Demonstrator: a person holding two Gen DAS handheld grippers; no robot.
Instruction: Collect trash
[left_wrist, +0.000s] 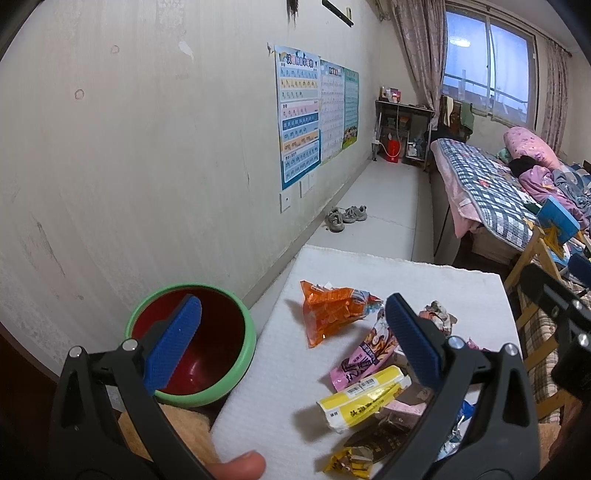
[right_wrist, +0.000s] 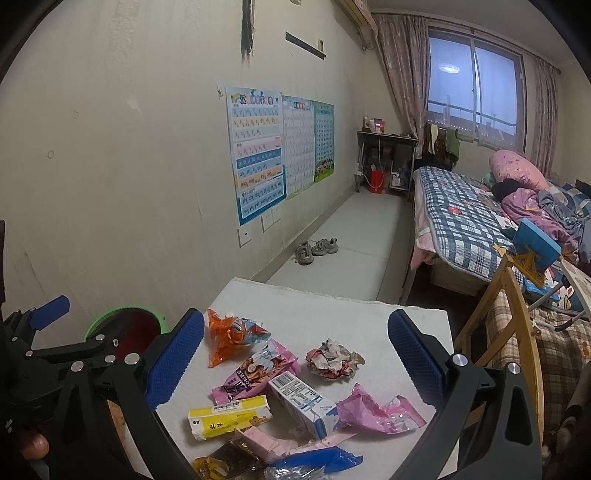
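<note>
My left gripper (left_wrist: 291, 339) is wide open, and its blue fingers (left_wrist: 173, 347) hold nothing above the white mat (left_wrist: 280, 387). My right gripper (right_wrist: 295, 354) is wide open above that mat too. My thumb (left_wrist: 240, 466) peeks out below the left gripper.

Home bedroom. Bed (right_wrist: 461, 221) with checked quilt and pink pillow (right_wrist: 517, 168) along the right, curtained window (right_wrist: 476, 74) behind it. Kids' learning posters (right_wrist: 258, 155) on the wall (alphabet-style charts), pair of shoes (right_wrist: 316, 249) on the floor, small cluttered desk (right_wrist: 386, 147) in the far corner.
</note>
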